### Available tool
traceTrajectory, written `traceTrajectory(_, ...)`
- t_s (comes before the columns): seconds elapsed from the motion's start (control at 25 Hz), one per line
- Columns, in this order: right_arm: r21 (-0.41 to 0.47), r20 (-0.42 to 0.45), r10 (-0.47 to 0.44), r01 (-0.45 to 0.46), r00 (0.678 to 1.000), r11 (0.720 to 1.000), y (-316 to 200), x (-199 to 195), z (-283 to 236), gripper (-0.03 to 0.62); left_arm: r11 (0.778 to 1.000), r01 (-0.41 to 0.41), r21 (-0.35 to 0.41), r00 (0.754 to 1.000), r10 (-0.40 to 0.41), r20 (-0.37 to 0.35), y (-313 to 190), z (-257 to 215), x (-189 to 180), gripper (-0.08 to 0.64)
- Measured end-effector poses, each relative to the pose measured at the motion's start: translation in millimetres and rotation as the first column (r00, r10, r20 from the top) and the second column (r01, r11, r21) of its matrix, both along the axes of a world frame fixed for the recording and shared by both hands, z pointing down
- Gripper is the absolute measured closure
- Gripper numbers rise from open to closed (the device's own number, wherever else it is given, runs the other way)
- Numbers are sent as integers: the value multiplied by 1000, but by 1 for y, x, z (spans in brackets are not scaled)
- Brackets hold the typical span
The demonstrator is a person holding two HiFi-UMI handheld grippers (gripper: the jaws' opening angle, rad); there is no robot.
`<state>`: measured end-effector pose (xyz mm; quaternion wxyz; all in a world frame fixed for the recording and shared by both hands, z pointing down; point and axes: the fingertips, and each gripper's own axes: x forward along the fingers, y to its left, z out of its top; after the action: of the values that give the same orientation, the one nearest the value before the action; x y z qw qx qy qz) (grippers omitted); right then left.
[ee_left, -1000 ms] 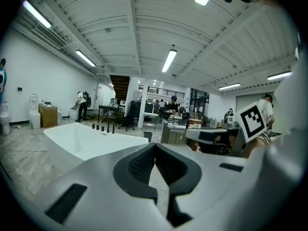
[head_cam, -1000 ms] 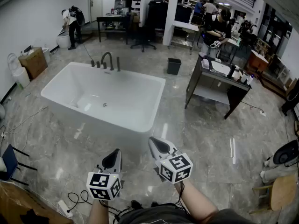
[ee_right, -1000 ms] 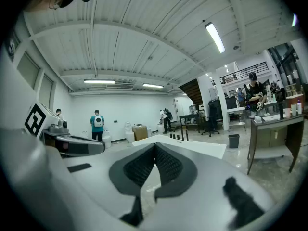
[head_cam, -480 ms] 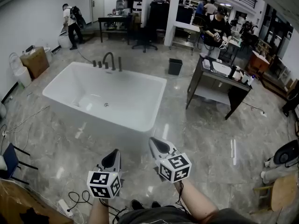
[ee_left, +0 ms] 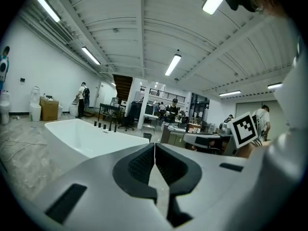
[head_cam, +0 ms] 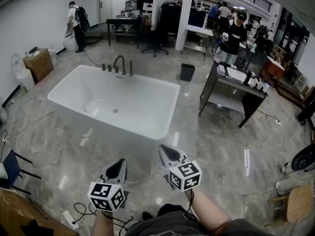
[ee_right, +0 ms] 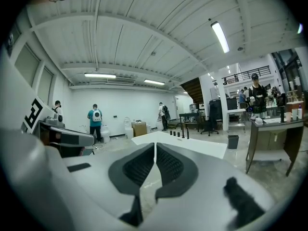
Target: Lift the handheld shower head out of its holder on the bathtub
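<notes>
The white bathtub [head_cam: 162, 113] stands on the marble floor ahead of me. On its far rim are dark knobs, an arched spout [head_cam: 118, 63] and a slim upright handheld shower head [head_cam: 130, 68] in its holder. My left gripper [head_cam: 119, 165] and right gripper [head_cam: 165, 151] hover over the floor, short of the tub's near wall and far from the fixtures. Both are shut with nothing between the pads. The tub [ee_left: 86, 136] shows beyond the left gripper [ee_left: 154, 146]. It also shows beyond the right gripper [ee_right: 155, 146], as does the row of fixtures [ee_right: 179, 134].
A dark work table [head_cam: 231, 85] with a person [head_cam: 237, 33] beside it stands to the right of the tub. A black bin [head_cam: 187, 72] sits behind the tub. A cardboard box [head_cam: 38, 63], a chair [head_cam: 10, 168] and floor cables [head_cam: 78, 213] lie on the left.
The head view has shifted, so the tub sits slightly further right. The left gripper has sunk a little in that view. Both grippers stay shut.
</notes>
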<state>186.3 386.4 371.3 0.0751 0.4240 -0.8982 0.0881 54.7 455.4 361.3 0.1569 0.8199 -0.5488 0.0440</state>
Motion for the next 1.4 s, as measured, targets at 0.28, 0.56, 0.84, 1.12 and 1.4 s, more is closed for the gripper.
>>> traceTrajectory(0.28, -4, 4, -13, 13, 1000, 1000, -12, -12, -3, 565, 1000, 16, 6, 1000, -16, 4, -11, -1, -17, 543)
traceTrajectory(0.56, -10, 7, -37, 37, 999, 999, -34, -23, 2, 565, 999, 45, 16, 999, -44, -15, -28, 1, -26, 543)
traceTrajectory(0.84, -31, 15, -39, 40, 999, 999, -87, -41, 15, 565, 998, 67, -2, 998, -67, -5, -70, 15, -44, 543)
traceTrajectory(1.12, -75, 39, -36, 39, 999, 996, -158, -52, 30, 565, 995, 90, -29, 996, -91, -2, -137, 22, -61, 543)
traceTrajectory(1.4, -82, 22, -40, 42, 999, 996, -231, -63, 33, 565, 995, 87, -43, 996, -87, 9, -208, 21, -69, 543)
